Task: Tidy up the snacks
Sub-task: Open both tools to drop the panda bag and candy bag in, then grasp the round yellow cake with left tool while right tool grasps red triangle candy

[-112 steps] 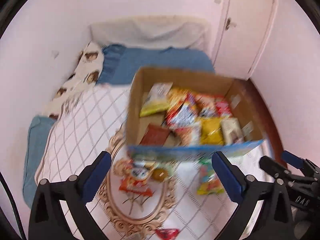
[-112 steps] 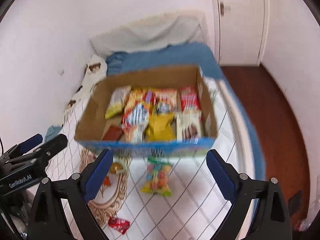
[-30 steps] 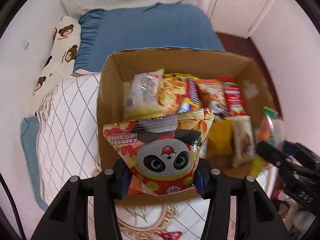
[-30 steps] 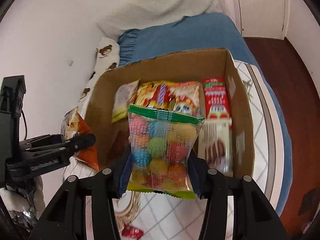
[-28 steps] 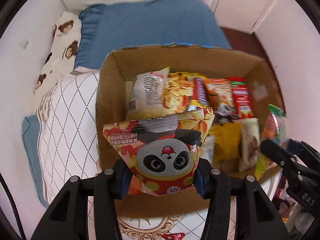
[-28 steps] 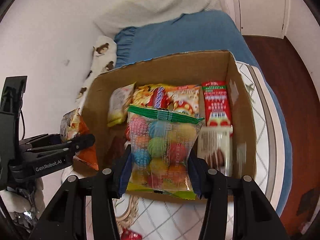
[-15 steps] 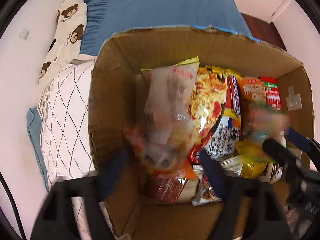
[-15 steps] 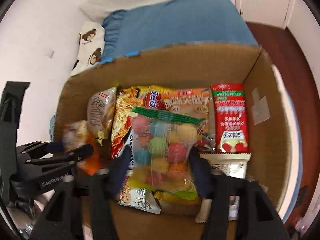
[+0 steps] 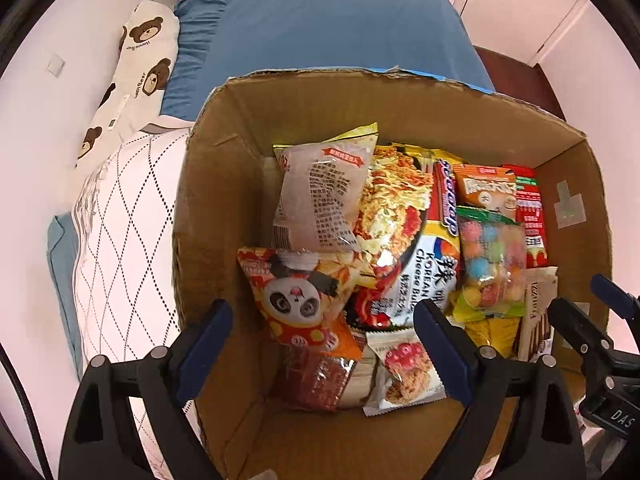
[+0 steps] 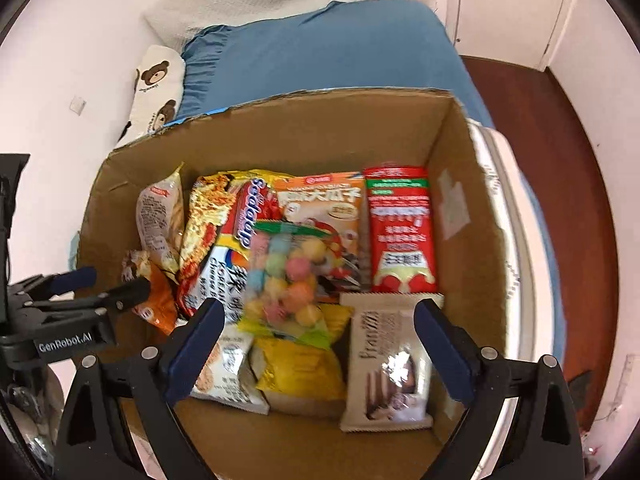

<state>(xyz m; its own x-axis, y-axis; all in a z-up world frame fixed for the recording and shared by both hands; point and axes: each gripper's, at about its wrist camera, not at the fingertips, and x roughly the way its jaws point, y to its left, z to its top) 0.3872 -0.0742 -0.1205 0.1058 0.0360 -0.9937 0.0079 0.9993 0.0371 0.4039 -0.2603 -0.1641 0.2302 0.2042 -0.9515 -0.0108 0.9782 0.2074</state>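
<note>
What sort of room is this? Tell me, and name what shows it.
Most likely a bedroom. A cardboard box of snacks sits on a bed with a white diamond-pattern quilt; behind it lie a blue pillow and a teddy-bear pillow, with white doors beyond.

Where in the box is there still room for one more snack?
Bare floor of the brown cardboard box shows along its near wall, in front of the white cookie packet and the beige wafer packet. Another strip runs by the left wall beside the orange panda bag. The middle is piled, topped by the clear bag of coloured balls.
</note>
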